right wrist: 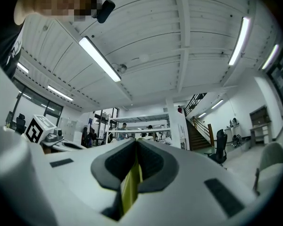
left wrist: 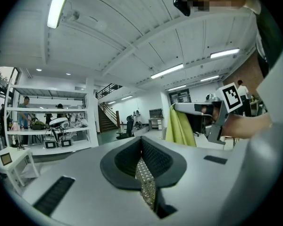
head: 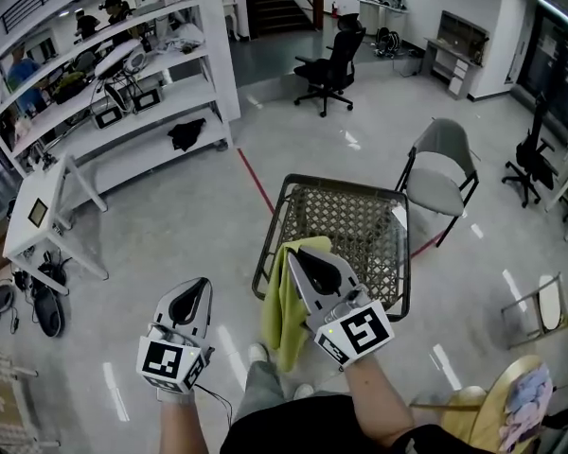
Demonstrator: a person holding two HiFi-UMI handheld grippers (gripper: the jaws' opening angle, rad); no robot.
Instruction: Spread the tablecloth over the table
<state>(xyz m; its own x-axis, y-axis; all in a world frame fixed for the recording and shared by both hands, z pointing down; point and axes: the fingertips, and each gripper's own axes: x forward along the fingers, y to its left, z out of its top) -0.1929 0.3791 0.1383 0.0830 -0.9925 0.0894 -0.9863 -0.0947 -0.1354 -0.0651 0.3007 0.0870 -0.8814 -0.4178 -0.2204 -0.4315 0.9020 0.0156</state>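
STATE: right tool (head: 299,255) clamped on tablecloth (head: 282,312) | left tool (head: 197,293) closed, empty | RISK: your one-tool hold may drop it bunched on table (head: 360,225) ahead.

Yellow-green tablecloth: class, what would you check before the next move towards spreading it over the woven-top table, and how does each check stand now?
1. Right gripper shut on the yellow-green fabric tablecloth: ok.
2. Left gripper holding a second edge: not ok, shut on nothing.
3. Tablecloth opened out: not ok, it hangs bunched.
4. Dark-framed woven-top table ahead, visible top free of objects: ok.
5. Tablecloth's lower end clear of the floor: cannot tell.
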